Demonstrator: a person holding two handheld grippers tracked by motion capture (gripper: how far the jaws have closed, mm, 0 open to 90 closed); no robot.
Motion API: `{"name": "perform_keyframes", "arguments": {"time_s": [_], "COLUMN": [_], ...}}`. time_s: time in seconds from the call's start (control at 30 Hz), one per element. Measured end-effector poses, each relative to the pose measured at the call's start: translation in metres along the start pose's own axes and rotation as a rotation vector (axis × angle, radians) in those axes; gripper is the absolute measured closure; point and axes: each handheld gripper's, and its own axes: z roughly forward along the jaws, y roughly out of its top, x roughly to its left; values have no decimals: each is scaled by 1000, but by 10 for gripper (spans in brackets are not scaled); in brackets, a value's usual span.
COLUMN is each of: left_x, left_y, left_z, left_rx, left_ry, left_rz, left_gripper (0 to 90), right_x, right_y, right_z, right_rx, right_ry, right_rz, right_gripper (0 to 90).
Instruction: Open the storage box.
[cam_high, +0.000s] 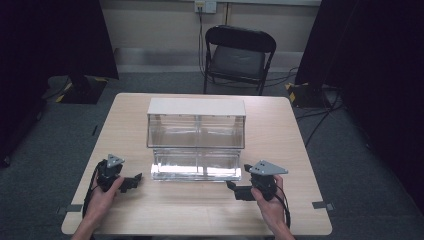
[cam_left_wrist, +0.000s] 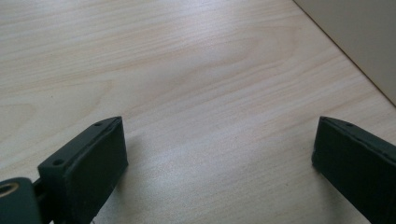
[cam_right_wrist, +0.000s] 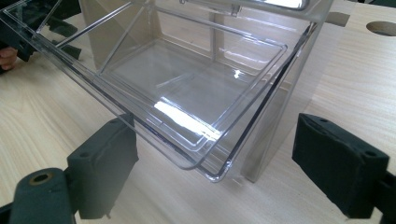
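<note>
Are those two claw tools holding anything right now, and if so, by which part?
Nothing is held. The left hand-held gripper is open over bare table. The right hand-held gripper is open too, its jaws either side of the clear box corner without closing on it.

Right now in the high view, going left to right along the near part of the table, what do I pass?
Left gripper → clear plastic bin → right gripper, all on the wooden table.

The high view looks forward and down on the whole table (cam_high: 280, 210). The left gripper view faces bare table from close. The right gripper view is close at the clear box (cam_right_wrist: 187, 93), shared with the high view (cam_high: 196, 145).
</note>
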Motion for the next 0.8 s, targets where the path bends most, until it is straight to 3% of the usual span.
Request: {"name": "perform_keyframes", "arguments": {"time_s": [0.8], "left_x": [0], "left_y": [0], "left_z": [0], "left_rx": [1], "left_ry": [3], "left_rz": [5], "left_gripper": [26], "right_x": [0], "right_y": [11], "right_z": [-5], "right_rx": [-11], "right_ry": [23], "right_rz": [-2], "right_gripper": [133]}}
